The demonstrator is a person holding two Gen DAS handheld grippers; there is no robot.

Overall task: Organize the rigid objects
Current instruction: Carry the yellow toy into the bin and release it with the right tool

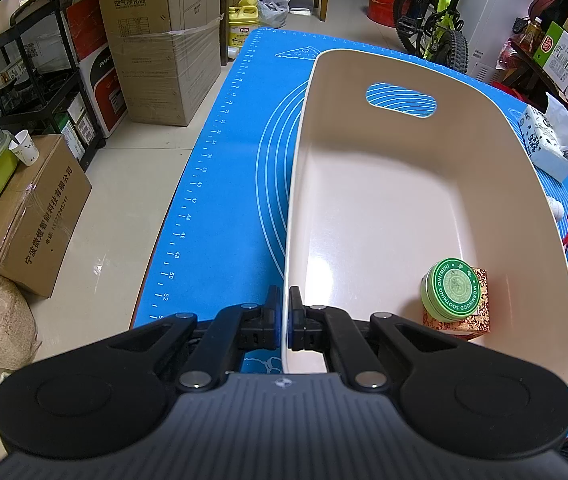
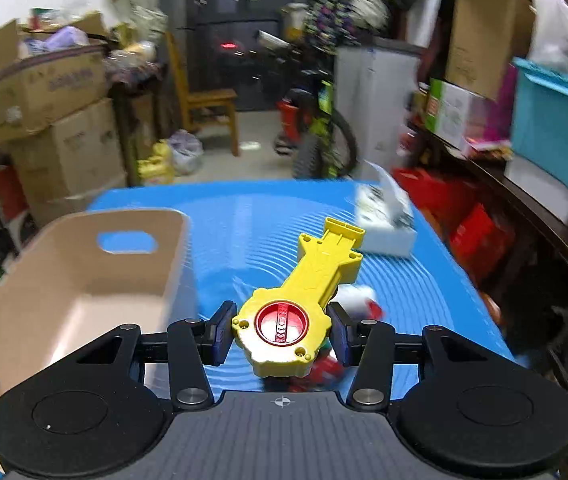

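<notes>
Yellow toy launcher (image 2: pixel 284 328) sits clamped between the right hand-held gripper (image 2: pixel 281 330) fingers

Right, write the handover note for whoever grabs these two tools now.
Left tool: shut on the near rim of the beige bin, steadying it on the blue mat.
Right tool: shut on the round end of the yellow toy, held above the mat to the right of the bin.
Done: a green tin sits on a small patterned box in the bin's near right corner.
Left: put the yellow toy in the bin, then the red and white item blurred on the mat beneath it. The tissue pack lies outside the bin.
</notes>
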